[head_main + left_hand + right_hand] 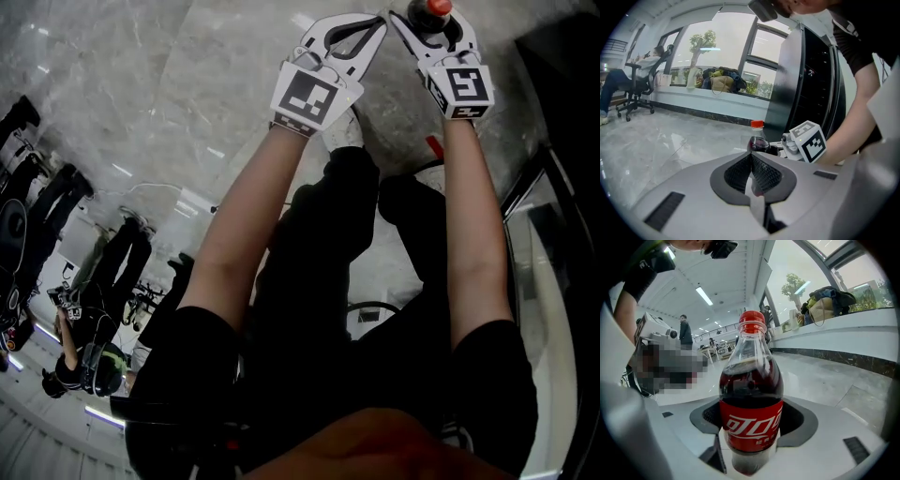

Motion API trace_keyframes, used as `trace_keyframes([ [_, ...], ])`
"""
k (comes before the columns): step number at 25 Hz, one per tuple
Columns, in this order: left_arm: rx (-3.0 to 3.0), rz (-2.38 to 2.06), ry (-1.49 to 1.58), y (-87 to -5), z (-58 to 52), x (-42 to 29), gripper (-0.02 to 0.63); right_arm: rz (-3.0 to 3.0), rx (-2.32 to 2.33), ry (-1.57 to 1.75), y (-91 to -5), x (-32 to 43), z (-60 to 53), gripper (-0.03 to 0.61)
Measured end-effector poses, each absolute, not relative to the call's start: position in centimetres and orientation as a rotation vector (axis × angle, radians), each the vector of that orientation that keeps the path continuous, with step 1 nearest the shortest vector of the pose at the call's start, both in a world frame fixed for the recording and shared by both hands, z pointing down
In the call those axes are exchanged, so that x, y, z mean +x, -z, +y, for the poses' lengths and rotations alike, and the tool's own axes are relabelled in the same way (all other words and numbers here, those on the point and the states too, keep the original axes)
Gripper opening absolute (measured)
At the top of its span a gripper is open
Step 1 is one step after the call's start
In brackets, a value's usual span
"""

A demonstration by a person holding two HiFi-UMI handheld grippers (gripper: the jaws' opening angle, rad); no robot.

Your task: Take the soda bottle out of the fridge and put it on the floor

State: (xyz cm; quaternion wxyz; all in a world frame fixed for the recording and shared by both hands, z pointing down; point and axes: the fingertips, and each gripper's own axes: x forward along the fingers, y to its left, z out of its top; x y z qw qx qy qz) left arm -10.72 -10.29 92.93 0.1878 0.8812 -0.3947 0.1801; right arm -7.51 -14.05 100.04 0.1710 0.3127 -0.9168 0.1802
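Note:
The soda bottle (751, 404) is dark cola with a red cap and a red label. It stands upright between the dark pads (794, 420) of my right gripper (436, 36), which is shut on its body. In the head view only the red cap (433, 7) shows, at the top edge over the marble floor (169, 84). My left gripper (375, 21) is just left of it, jaws shut and touching at the tips, with nothing in them. From the left gripper view the bottle (758, 140) and the right gripper (790, 146) lie straight ahead beyond the left gripper (751, 157). The bottle's base is hidden.
The dark fridge (818, 84) stands open on the right, with its silver door (785, 89) swung out. Its glass edge (553, 234) runs down the head view's right side. My legs and a white shoe (345, 131) are below the grippers. A person sits in an office chair (640, 89) far left.

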Motion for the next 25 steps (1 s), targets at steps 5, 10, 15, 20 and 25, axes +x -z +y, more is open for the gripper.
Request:
trace_keyframes([
  [5, 2.491, -1.15, -0.537, -96.1, -10.7, -12.2, 0.005, -2.598, 0.9, -0.492, -104.3, -8.5, -14.5, 0.316],
  [10, 2.487, -1.177, -0.524, -96.4, -11.3, -12.8, 0.005, -2.575, 0.837, -0.462, -106.4, -8.8, -13.3, 0.318],
  [15, 2.476, -1.18, -0.526, -95.8, -10.8, -12.8, 0.005, -2.546, 0.761, -0.44, -106.8, -9.3, -11.6, 0.318],
  [20, 2.47, -1.186, -0.518, -93.4, -10.5, -12.9, 0.005, -2.552, 0.795, -0.493, -104.3, -8.9, -12.0, 0.322],
  [25, 2.464, -1.183, -0.516, -88.8, -10.6, -13.1, 0.005, -2.569, 0.772, -0.486, -98.8, -9.8, -12.3, 0.322],
])
